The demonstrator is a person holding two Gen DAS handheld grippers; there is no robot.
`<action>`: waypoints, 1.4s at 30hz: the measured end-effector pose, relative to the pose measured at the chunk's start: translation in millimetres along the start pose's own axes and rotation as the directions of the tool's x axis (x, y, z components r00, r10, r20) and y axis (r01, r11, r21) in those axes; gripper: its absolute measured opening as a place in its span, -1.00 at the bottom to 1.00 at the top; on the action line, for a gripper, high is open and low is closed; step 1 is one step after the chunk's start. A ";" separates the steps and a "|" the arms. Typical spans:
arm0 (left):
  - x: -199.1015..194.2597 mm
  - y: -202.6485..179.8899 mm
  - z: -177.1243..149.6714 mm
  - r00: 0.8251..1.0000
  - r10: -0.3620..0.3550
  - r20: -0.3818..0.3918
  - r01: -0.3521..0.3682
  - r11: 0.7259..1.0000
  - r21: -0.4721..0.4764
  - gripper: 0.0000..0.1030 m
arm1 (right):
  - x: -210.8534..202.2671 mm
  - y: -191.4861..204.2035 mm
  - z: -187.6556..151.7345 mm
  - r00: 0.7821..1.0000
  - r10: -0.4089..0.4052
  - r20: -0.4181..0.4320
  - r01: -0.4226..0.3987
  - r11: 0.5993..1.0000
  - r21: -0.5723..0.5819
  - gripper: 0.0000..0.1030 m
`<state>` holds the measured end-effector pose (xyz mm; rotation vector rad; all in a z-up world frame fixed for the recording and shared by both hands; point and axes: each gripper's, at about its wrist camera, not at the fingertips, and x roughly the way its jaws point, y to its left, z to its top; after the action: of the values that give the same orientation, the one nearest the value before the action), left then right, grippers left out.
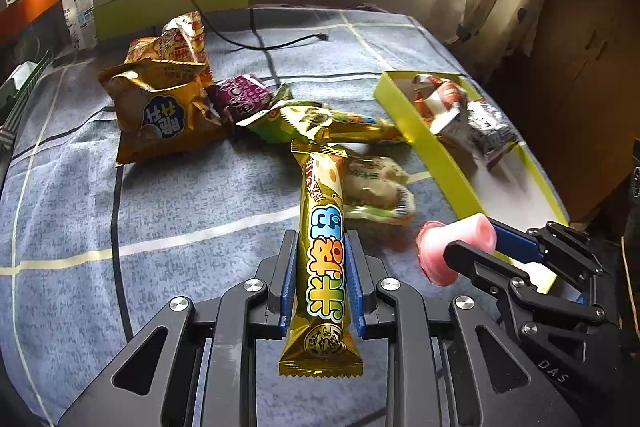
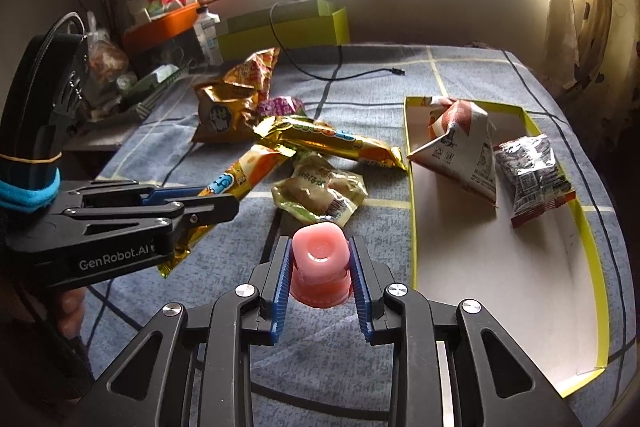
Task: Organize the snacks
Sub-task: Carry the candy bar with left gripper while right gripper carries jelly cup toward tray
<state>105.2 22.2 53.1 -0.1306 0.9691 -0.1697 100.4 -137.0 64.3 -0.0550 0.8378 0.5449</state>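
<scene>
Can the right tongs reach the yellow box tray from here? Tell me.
Probably yes. The right tongs, shut on the pink jelly cup, sit just beside the yellow box tray, whose near part lies bare; nothing stands between them.

Long gold snack stick (image 1: 322, 259) clamped lengthwise between blue pads, raised off the bedspread. Pink jelly cup (image 2: 319, 267) likewise clamped (base toward camera). Remaining packets (image 2: 276, 131) heaped beside the yellow-rimmed tray (image 2: 412, 195).
</scene>
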 end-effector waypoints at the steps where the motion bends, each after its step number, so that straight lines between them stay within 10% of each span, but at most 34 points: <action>1: -1.4 -1.6 0.0 1.000 -0.004 0.002 0.004 1.000 0.002 -0.55 | -2.1 -0.3 0.1 1.000 -0.001 0.005 0.001 1.000 0.002 -0.50; 42: 10.3 -96.8 24.7 0.985 -0.170 -0.010 0.170 0.977 0.130 -0.54 | -57.5 -93.1 -11.1 0.982 -0.172 0.082 0.154 0.969 0.194 -0.50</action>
<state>123.1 -73.7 76.6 -0.0929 0.9428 -0.3898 106.3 -245.3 82.9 0.0740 0.7773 0.3099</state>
